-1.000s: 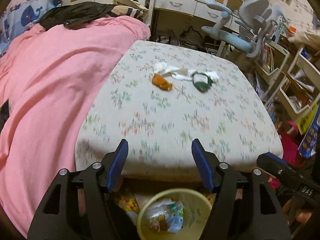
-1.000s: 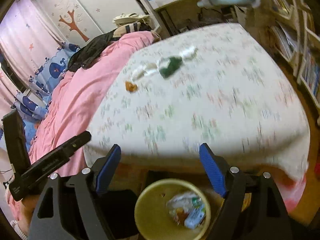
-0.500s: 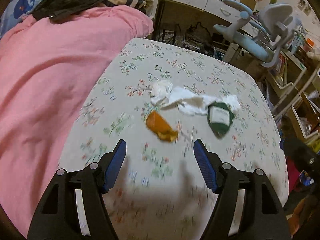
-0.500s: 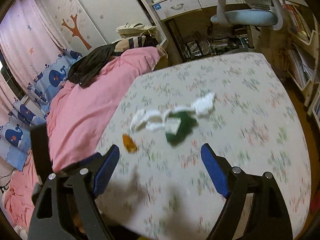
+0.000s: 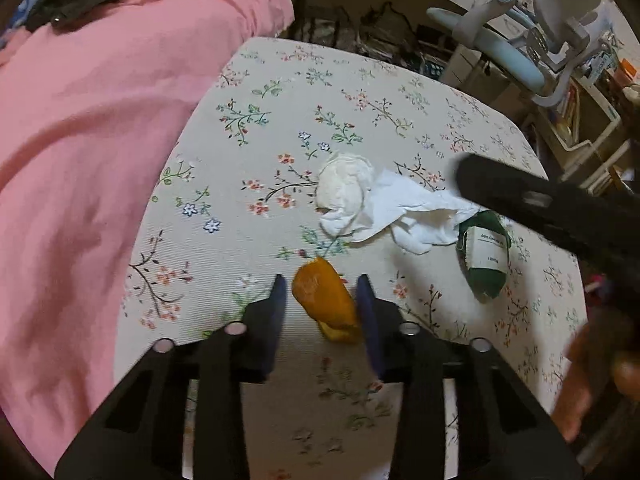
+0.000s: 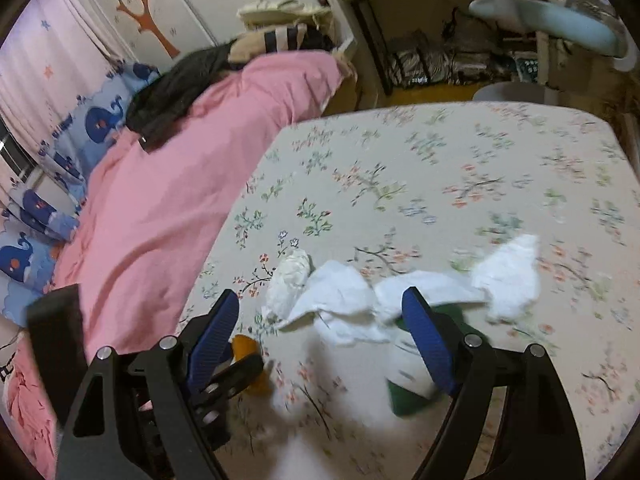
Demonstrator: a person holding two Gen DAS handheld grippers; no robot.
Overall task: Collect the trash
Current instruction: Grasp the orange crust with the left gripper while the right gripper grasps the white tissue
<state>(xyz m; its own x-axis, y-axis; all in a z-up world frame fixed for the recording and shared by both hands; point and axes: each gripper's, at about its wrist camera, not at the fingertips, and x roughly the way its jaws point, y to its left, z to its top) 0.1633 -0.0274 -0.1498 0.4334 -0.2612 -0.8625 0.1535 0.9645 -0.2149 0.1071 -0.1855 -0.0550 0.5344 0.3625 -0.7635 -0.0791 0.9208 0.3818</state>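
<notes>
1. My left tongs [image 5: 320, 286] are narrowed around the orange peel [image 5: 325, 304], curled and waxy, lying on the floral mattress [image 5: 280, 92]; contact unclear.
2. My right tongs [image 6: 320, 312] are spread wide over the crumpled white tissues [image 6: 344, 300].
3. One glossy green wrapper [image 5: 486, 256] with a white label lies beside the tissues.
4. Pink quilt [image 5: 92, 120] to the left; desk chair [image 5: 540, 40] beyond.
</notes>
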